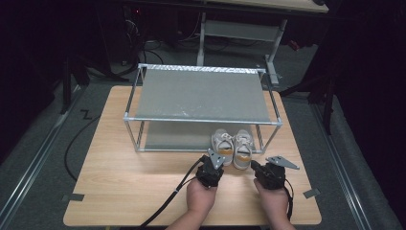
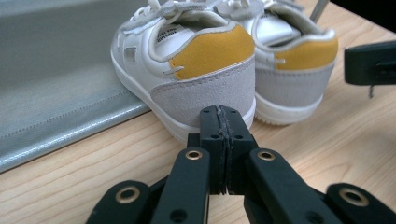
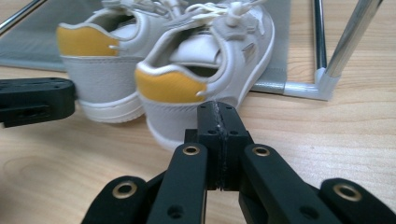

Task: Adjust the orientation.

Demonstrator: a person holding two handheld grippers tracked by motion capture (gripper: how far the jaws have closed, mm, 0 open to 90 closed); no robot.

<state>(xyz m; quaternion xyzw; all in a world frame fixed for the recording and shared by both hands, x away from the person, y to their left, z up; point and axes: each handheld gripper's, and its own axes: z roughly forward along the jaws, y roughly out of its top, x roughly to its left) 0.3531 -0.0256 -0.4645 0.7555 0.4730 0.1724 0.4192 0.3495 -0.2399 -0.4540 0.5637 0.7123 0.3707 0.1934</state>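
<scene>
**Both grippers closed behind a pair of small sneakers**

In the high view, just right of centre, two white sneakers with yellow heel tabs stand side by side on the wooden table (image 1: 119, 182), toes tucked under the front edge of the two-tier shoe rack (image 1: 201, 93) and heels toward the bottom of the frame. The left sneaker (image 1: 222, 142) and the right sneaker (image 1: 243, 146) nearly touch.

The left gripper (image 2: 219, 114) shows in its own view at lower centre, jaws pressed together with nothing between them, tips just short of the grey suede heel of the left sneaker (image 2: 187, 70); whether they touch it cannot be told.

The right gripper (image 3: 218, 112) likewise has its jaws closed and empty, just behind the heel of the right sneaker (image 3: 205, 70).
</scene>
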